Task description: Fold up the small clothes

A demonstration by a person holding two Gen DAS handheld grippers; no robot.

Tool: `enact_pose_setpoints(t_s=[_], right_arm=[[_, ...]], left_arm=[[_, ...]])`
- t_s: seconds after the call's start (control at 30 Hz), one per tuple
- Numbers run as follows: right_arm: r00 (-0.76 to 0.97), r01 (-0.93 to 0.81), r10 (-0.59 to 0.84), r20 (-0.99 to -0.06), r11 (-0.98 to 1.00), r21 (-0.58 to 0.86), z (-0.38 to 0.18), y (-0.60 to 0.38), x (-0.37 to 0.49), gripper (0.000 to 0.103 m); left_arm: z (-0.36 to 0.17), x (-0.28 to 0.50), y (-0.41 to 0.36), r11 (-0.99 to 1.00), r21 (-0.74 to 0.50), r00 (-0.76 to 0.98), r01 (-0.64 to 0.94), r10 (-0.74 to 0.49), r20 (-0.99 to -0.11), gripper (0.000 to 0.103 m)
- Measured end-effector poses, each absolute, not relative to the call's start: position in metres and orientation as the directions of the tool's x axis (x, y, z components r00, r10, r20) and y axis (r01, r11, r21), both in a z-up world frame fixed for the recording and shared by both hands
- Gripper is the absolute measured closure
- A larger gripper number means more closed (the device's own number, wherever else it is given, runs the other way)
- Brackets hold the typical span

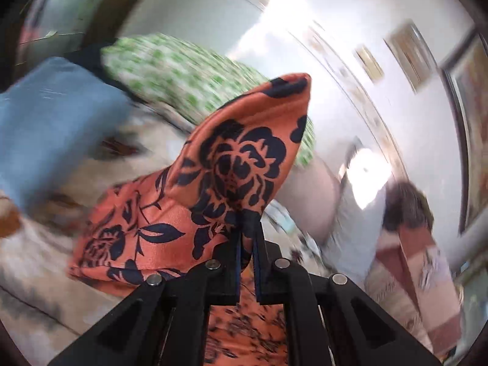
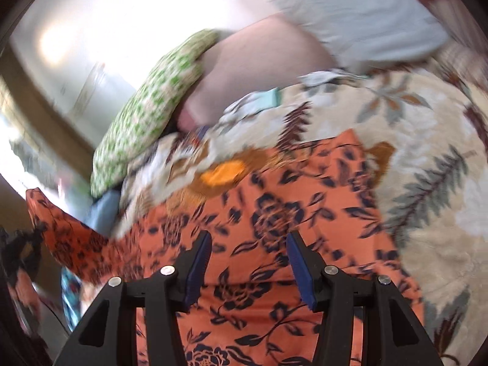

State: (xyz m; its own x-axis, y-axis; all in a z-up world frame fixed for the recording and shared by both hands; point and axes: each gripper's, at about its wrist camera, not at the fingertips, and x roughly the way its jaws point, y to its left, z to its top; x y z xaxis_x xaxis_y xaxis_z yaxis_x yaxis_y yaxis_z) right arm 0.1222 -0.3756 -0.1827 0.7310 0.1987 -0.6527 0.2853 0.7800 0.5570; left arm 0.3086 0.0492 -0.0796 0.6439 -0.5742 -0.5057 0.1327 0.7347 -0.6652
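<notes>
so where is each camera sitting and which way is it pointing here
Left wrist: sits on the left gripper, tilted up across the bed toward the walls; its two black fingers show, shut on a raised fold of the orange floral garment.
Right wrist: sits on the right gripper, looking down on the orange floral garment spread over the floral blanket; its blue-padded fingers show, open above the cloth.
Shared: the garment, the green patterned pillow and the blue cloth.
</notes>
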Motion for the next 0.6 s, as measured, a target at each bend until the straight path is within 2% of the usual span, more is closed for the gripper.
enact_pose_setpoints(t_s=[0.17, 0.27, 0.33, 0.4, 0.5, 0.53, 0.6], right_arm=[[0.771, 0.373, 0.148, -0.62, 0.684, 0.627, -0.182, -0.428, 0.105, 0.048], [0.785, 0.412, 0.114, -0.609, 0.638, 0.65, -0.183, -0.458, 0.096, 0.048], [0.785, 0.43, 0.12, -0.607, 0.6, 0.675, -0.187, -0.476, 0.092, 0.048], [0.784, 0.431, 0.161, -0.599, 0.555, 0.712, -0.192, -0.49, 0.09, 0.046], [0.801, 0.392, 0.24, -0.548, 0.483, 0.783, -0.2, -0.501, 0.091, 0.035], [0.804, 0.372, 0.272, -0.528, 0.463, 0.805, -0.203, -0.5, 0.091, 0.032], [0.794, 0.337, 0.35, -0.497, 0.426, 0.839, -0.21, -0.496, 0.099, 0.032]], left_arm=[[-0.109, 0.312, -0.103, 0.714, -0.65, 0.444, 0.259, -0.686, -0.577, 0.097], [-0.142, 0.3, -0.181, 0.71, -0.633, 0.26, 0.309, -0.703, -0.662, 0.097], [-0.163, 0.287, -0.213, 0.703, -0.629, 0.131, 0.331, -0.694, -0.707, 0.088], [-0.173, 0.276, -0.221, 0.667, -0.653, 0.056, 0.36, -0.714, -0.698, 0.08], [-0.158, 0.249, -0.199, 0.653, -0.637, 0.083, 0.411, -0.722, -0.687, 0.054], [-0.152, 0.246, -0.186, 0.652, -0.628, 0.122, 0.424, -0.729, -0.674, 0.049], [-0.144, 0.249, -0.16, 0.679, -0.593, 0.211, 0.432, -0.716, -0.666, 0.046]])
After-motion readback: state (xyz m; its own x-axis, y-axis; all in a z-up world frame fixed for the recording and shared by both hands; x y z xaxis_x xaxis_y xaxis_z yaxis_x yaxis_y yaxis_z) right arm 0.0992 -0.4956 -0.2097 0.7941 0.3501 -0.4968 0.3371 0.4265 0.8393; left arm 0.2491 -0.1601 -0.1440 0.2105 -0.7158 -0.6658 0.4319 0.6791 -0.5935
